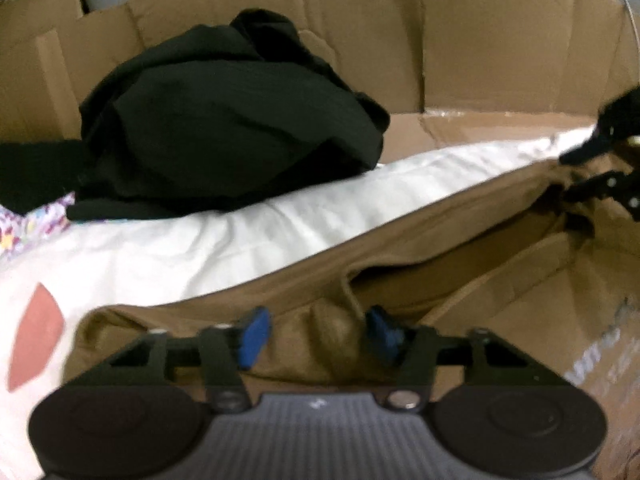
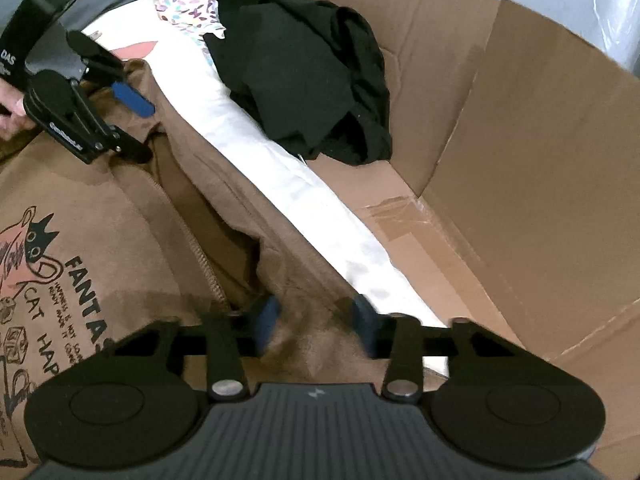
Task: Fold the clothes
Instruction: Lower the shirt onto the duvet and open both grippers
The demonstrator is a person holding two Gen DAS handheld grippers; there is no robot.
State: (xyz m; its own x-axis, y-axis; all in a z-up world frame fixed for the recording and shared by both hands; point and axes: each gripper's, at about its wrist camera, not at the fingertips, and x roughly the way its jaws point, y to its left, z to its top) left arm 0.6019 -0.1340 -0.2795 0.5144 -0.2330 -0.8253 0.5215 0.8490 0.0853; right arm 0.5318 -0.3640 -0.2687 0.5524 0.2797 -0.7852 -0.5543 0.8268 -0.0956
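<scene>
at twelve o'clock of the brown shirt (image 2: 120,216), a black garment (image 2: 300,80) heaps on a white pillow (image 2: 280,176) inside a cardboard box (image 2: 540,160); left gripper (image 1: 316,336) and right gripper (image 2: 316,328) each pinch the shirt's edge. only the right view shows a doll (image 2: 192,0).

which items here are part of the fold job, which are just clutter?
In play:
- brown garment, printed with a cat graphic
- left tool, fabric bunched between its pads
- right tool, likewise on the brown edge

Lying about:
- black clothing heap
- white pillow
- doll in floral dress
- cardboard walls
</scene>
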